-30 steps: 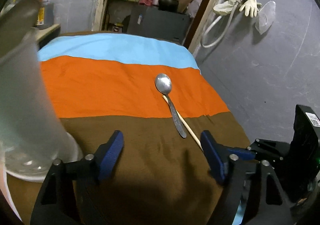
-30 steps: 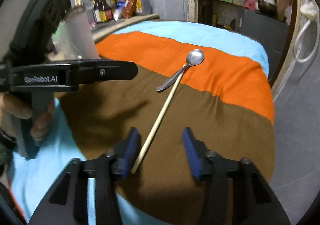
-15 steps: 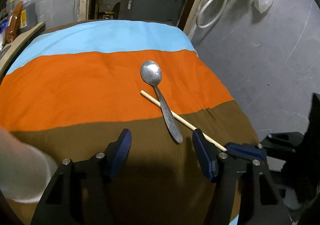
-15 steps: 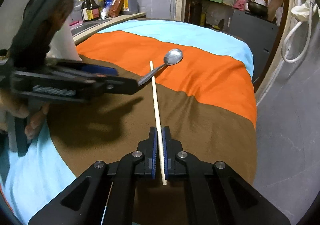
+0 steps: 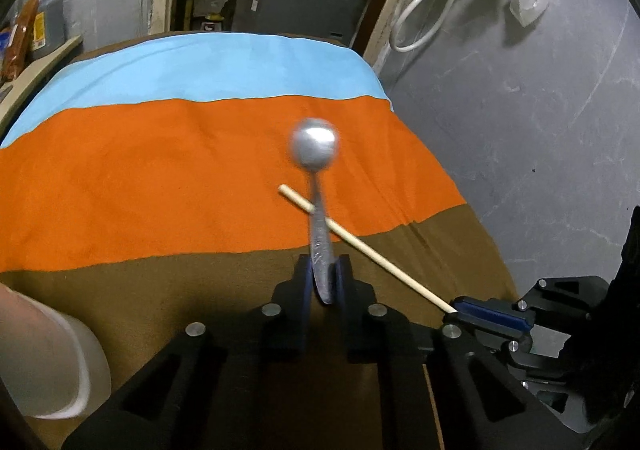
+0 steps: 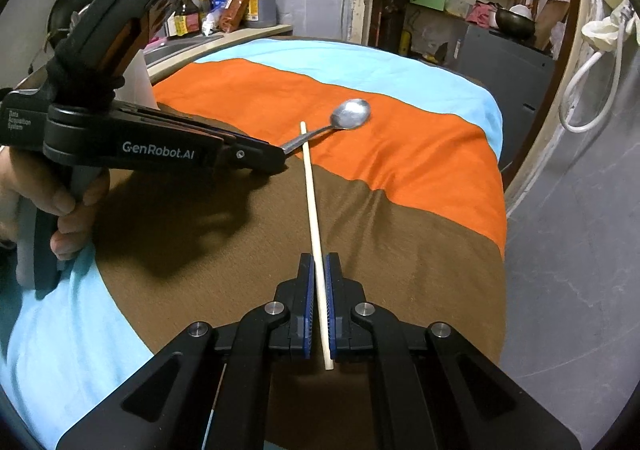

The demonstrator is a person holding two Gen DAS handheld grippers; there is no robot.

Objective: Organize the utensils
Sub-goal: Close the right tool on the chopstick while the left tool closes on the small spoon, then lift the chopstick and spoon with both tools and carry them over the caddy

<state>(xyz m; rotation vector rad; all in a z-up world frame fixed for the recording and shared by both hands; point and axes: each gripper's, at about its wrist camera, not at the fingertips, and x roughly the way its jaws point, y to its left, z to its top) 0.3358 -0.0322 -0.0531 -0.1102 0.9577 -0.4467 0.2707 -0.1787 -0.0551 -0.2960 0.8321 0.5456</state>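
Observation:
My left gripper [image 5: 323, 274] is shut on the handle of a metal spoon [image 5: 316, 154], whose bowl points away over the orange stripe. In the right wrist view the left gripper [image 6: 280, 154] holds the spoon [image 6: 350, 114] from the left. My right gripper [image 6: 319, 290] is shut on a thin wooden chopstick [image 6: 310, 186] near its near end. The chopstick [image 5: 360, 246] crosses under the spoon handle in the left wrist view, where the right gripper [image 5: 460, 308] shows at lower right.
A translucent plastic cup [image 5: 60, 366] stands at the lower left on the striped cloth [image 5: 160, 170]. Bottles [image 6: 240, 6] stand on a counter behind. A grey wall [image 5: 540, 130] and the table's right edge are close.
My left gripper has moved onto the spoon handle and shut on it. My right gripper shut on the chopstick and keeps hold. The cup has slid toward the left edge of view.

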